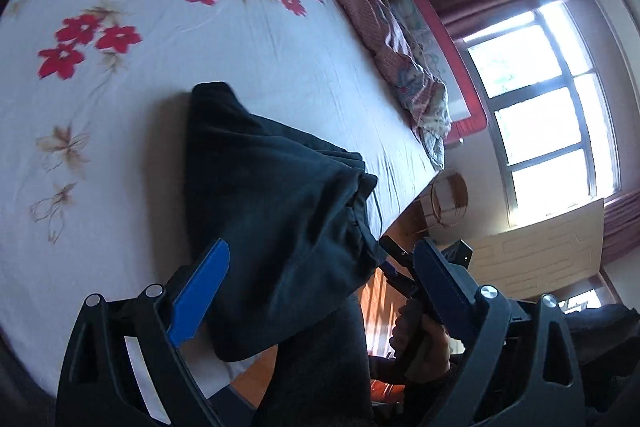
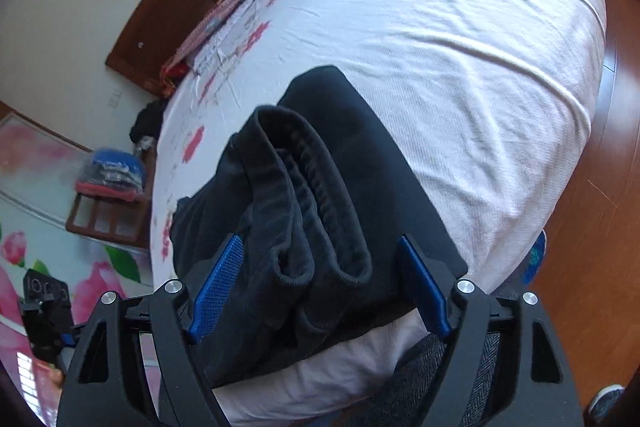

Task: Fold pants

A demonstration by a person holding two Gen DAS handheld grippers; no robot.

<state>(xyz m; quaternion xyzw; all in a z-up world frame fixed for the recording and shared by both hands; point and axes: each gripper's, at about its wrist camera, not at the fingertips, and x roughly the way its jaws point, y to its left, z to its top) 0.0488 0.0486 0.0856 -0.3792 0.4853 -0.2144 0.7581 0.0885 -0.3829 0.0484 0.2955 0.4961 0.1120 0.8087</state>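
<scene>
Dark navy pants [image 1: 276,203] lie folded in a stack on the white flowered bed sheet [image 1: 240,39], near the bed's edge. In the right wrist view the pants [image 2: 320,211] show their ribbed waistband layers on top. My left gripper [image 1: 320,267] is open, its blue fingers [image 1: 200,291] on either side of the pants' near end. My right gripper [image 2: 320,271] is open too, its fingers [image 2: 218,287] straddling the waistband end without closing on it. The right gripper also shows in the left wrist view [image 1: 400,267], beyond the pants.
A crumpled pink checked blanket [image 1: 380,27] lies along the far side of the bed. A window [image 1: 552,107] and wicker basket [image 1: 448,199] are past the bed edge. Wooden floor [image 2: 600,187] runs beside the bed. A stool with folded clothes [image 2: 112,179] stands by the wall.
</scene>
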